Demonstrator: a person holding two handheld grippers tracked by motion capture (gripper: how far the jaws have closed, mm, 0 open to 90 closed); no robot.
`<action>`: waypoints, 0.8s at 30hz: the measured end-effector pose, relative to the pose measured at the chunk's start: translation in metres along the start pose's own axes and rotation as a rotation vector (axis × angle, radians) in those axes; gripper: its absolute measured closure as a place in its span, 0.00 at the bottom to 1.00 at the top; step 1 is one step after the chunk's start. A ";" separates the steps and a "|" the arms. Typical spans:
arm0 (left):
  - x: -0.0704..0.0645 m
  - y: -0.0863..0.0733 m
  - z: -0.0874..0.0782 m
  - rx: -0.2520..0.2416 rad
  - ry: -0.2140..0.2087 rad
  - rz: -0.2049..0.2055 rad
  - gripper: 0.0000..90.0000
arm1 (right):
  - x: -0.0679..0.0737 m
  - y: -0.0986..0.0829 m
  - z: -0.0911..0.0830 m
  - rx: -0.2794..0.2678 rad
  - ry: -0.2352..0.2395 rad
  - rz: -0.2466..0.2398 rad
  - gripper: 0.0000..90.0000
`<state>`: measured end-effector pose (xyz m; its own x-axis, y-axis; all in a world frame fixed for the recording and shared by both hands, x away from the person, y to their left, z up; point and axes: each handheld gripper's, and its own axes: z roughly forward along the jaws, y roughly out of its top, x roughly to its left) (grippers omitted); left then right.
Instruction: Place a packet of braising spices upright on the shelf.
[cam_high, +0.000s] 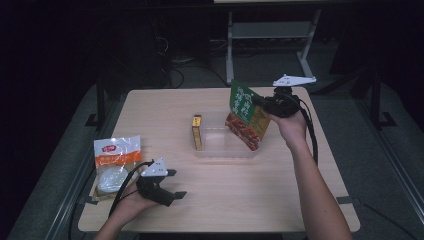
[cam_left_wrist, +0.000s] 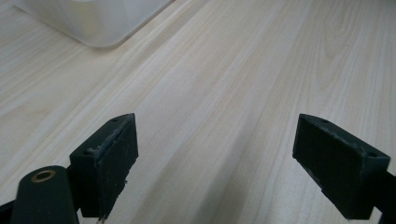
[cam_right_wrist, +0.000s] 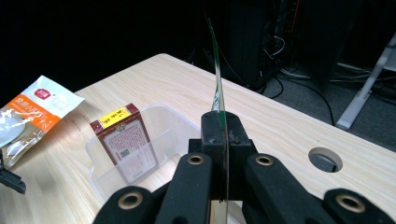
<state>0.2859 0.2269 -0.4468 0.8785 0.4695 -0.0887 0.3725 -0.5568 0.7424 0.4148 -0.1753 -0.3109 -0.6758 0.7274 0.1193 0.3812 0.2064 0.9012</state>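
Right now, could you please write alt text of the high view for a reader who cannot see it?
The right tongs hold a green and red food pouch upright over a clear plastic tray that holds a small box. The left tongs rest open on the wooden table, beside an orange snack bag.

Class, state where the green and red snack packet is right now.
In the high view, the snack packet hangs above the right end of the clear tray, held by the right gripper.

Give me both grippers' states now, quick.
Left gripper: open, empty, low over the table.
Right gripper: closed on the edge of the green-and-red snack pouch, held above the clear plastic bin.
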 end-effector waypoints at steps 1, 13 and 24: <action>0.000 0.000 0.000 0.003 -0.002 -0.001 0.15 | 0.000 0.000 0.000 0.001 -0.001 0.000 1.00; 0.000 0.000 0.002 0.028 -0.014 0.022 0.15 | -0.002 -0.002 -0.002 0.015 -0.008 -0.001 0.95; -0.001 0.004 0.000 0.012 -0.035 0.017 0.15 | 0.001 -0.002 -0.001 0.059 -0.026 -0.027 0.53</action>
<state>0.2867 0.2243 -0.4444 0.8946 0.4357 -0.0999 0.3611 -0.5726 0.7360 0.4124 -0.1758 -0.3123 -0.6702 0.7375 0.0833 0.3997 0.2641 0.8778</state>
